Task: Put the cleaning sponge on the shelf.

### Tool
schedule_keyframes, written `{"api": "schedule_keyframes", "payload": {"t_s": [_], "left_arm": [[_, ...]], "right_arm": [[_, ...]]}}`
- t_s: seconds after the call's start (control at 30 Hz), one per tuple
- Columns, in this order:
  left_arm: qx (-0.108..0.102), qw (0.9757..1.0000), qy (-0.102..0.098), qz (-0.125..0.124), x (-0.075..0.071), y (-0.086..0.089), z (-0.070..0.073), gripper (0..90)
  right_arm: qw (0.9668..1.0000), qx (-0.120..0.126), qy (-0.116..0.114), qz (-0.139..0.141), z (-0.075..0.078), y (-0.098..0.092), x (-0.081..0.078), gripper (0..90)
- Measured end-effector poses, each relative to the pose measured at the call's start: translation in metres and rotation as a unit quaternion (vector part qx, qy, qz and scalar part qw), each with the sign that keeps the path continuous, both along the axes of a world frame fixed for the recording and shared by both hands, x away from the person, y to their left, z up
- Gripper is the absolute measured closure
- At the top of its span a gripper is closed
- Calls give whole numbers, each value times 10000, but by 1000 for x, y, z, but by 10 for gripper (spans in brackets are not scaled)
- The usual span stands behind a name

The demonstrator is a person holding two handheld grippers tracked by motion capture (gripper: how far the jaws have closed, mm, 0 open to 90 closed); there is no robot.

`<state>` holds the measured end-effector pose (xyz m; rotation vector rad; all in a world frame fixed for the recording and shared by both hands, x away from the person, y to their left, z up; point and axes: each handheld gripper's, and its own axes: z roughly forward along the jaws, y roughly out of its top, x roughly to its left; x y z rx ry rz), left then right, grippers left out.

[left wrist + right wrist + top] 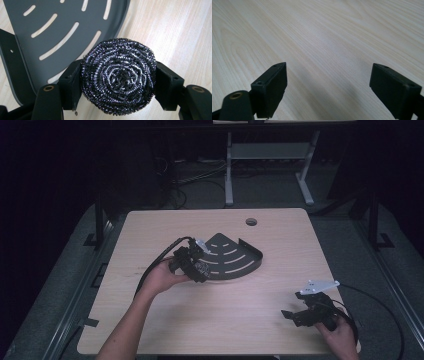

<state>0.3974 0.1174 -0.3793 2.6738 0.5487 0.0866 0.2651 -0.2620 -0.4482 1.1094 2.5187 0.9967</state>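
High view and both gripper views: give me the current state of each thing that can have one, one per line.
left gripper: shut on the steel wool scourer, over the shelf's curved edge.
steel wool scourer: clamped between the jaws, coiled, intact.
corner shelf: lying flat on the table, slotted face up, nothing resting on it.
right gripper: open, holding nothing, low over bare wood at the table's near right corner.
table: bare light wood apart from the shelf.

The high view is dim, its surroundings falling to near-black around the lit desk (220, 315). Both gripper views are bright and evenly lit, with soft shadows under the jaws. The steel scourer (118, 76) glints sharply; the nearest jaw edges blur slightly.
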Motion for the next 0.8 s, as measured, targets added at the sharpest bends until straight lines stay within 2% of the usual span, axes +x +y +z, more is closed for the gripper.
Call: {"api": "schedule_keyframes", "payload": {"t_s": [0.37, 0.4, 0.57, 0.67, 0.8], "left_arm": [[67, 10000, -36, -48, 12, -11, 3, 322], [-24, 10000, -25, -38, 14, -12, 4, 322], [2, 10000, -41, -47, 20, -15, 4, 322], [-89, 10000, -43, 2, 24, -16, 3, 323], [-11, 10000, -1, -14, 29, -19, 2, 322]], "right_arm": [[10000, 9, 9, -15, 0, -1, -1, 142], [10000, 12, 15, -12, 0, -1, -1, 142], [10000, 24, -1, -3, 0, 0, -1, 142], [10000, 7, 11, -4, 0, 0, -1, 142], [10000, 5, 13, -5, 0, -1, 0, 142]]}}
